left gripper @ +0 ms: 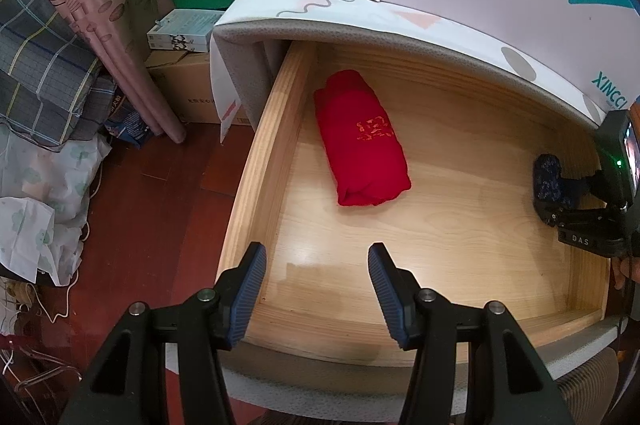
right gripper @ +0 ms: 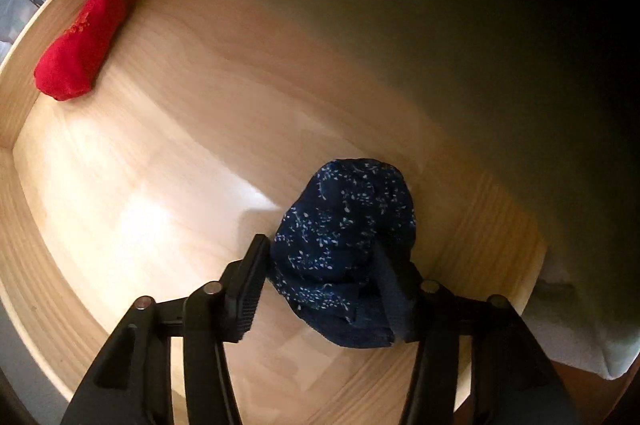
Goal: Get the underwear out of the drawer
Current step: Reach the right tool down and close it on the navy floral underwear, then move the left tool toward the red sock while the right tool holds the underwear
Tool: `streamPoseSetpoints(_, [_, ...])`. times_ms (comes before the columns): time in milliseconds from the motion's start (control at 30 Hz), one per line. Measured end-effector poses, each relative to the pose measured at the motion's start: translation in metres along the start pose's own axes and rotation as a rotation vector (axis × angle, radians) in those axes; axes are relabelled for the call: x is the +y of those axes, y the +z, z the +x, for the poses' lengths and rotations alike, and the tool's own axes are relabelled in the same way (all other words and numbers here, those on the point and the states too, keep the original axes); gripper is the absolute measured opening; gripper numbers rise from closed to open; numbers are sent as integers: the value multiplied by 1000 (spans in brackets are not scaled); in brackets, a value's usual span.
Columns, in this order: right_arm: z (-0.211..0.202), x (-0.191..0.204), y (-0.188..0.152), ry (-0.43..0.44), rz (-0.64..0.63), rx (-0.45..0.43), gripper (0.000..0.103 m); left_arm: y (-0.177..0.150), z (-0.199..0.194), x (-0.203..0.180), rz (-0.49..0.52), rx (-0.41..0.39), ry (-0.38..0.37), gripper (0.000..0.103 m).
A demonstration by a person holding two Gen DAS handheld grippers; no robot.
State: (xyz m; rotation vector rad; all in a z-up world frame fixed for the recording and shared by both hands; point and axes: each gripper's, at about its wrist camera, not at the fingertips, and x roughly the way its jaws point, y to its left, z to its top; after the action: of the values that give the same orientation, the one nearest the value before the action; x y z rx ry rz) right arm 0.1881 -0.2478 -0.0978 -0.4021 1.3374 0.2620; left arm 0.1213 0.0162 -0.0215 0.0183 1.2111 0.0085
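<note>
Two rolled underwear in open drawer: red roll far left, navy floral roll near right. Right tool jaws pinching navy roll. Left tool half-open, empty. Fabric soft, light, compressible; grip mid-bundle.

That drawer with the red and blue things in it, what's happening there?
A person is taking underwear out of the open wooden drawer with a gripper in each hand. The right gripper has its fingers closed around the dark blue speckled bundle, which sits by the drawer's right wall. The left gripper hovers open over the front edge, holding nothing. The folded red underwear lies untouched inside.
</note>
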Motion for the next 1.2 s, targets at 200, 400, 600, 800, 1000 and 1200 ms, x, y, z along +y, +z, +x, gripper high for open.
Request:
streamPoseSetpoints(200, [0,6,-8,34,-10,65,42,1,1,0,-2,0,-4,54])
streamPoseSetpoints(400, [1,8,-17,66,12,152,40,0,0,1,-5,-3,-8,54])
streamPoseSetpoints(600, [3,5,-25,141,134,240,38,1,0,2,-7,-1,-16,54])
streamPoseSetpoints(800, [8,-3,-34,199,281,314,38,1,0,3,-11,-1,-27,54])
streamPoseSetpoints(1000, [14,-12,-43,249,421,375,38,1,2,8,-36,7,-55,54])
streamPoseSetpoints(1200, [16,-28,-51,242,483,400,38,2,3,8,-44,10,-59,54])
